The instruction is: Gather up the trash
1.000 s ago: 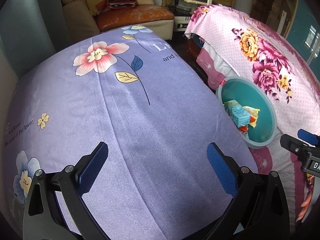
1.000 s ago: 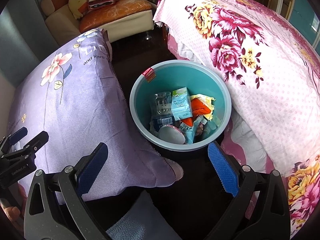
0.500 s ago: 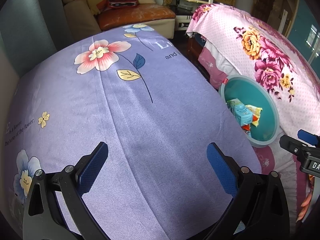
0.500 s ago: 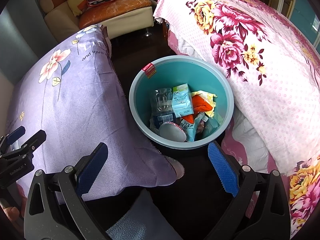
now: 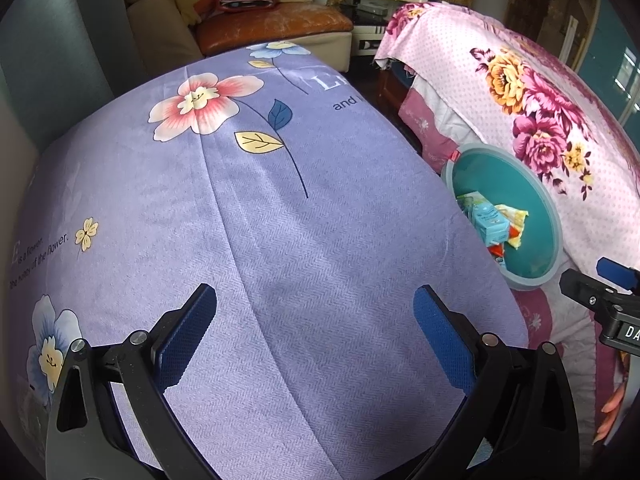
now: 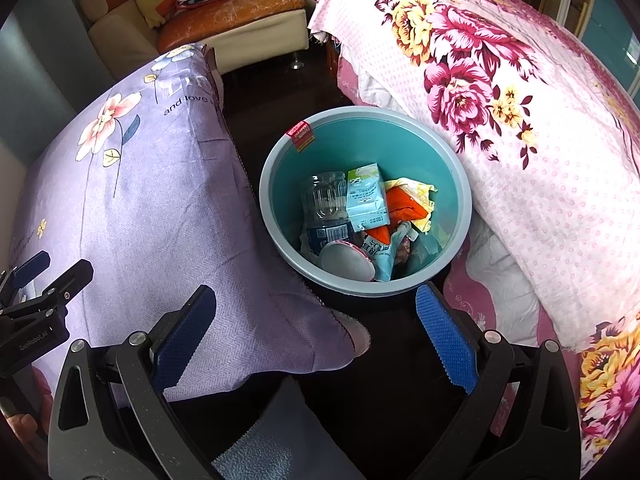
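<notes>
Teal bin (image 6: 272, 184) sits nearer the right gripper (image 6: 316, 336) — both grippers still empty.

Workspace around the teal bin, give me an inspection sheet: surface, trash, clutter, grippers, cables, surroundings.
Surface: purple flowered bedspread, no trash seen on it.
Job's things: teal bin on the dark floor between two beds; inside, a clear bottle, a light blue carton, orange and yellow wrappers, a round lid.
Clutter: nothing seen.
Grippers: left gripper open, empty, over the bedspread; right gripper open, empty, near the bin.
Cables: nothing seen.
Surroundings: pink flowered bedspread, sofa with cushions.
</notes>
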Demonstrator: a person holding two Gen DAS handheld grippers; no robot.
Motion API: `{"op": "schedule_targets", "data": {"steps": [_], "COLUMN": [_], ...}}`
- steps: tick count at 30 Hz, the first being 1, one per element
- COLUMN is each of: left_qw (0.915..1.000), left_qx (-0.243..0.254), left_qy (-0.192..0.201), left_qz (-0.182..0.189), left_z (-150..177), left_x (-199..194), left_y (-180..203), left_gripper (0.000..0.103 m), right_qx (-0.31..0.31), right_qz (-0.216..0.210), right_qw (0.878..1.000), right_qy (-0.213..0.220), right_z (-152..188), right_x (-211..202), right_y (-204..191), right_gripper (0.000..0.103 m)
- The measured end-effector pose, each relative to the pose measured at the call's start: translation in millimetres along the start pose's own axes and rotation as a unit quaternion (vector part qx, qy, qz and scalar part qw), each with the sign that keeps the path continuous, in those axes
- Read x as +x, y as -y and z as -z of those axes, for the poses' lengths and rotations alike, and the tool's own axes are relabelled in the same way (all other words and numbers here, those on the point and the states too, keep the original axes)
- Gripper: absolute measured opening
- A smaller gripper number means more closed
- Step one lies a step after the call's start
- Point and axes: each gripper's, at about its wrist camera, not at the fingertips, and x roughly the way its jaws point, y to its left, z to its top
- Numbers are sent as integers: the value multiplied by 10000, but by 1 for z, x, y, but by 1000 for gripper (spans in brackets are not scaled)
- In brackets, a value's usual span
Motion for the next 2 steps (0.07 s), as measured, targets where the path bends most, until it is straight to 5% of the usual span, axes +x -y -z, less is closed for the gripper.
{"op": "schedule_targets", "data": {"steps": [2], "left_qw": [10000], "left_qx": [-27], "left_qy": [-30], "left_qz": [-16], "left_z": [1], "left_x": [1], "left_y": [-1], "left_gripper": [99], "right_qx": [4], "right_qz": [2], "right_qw": [10000], "right_qy": [-1], "right_z": [0], "right_x": [0], "right_y": [0], "right_gripper": [96]}}
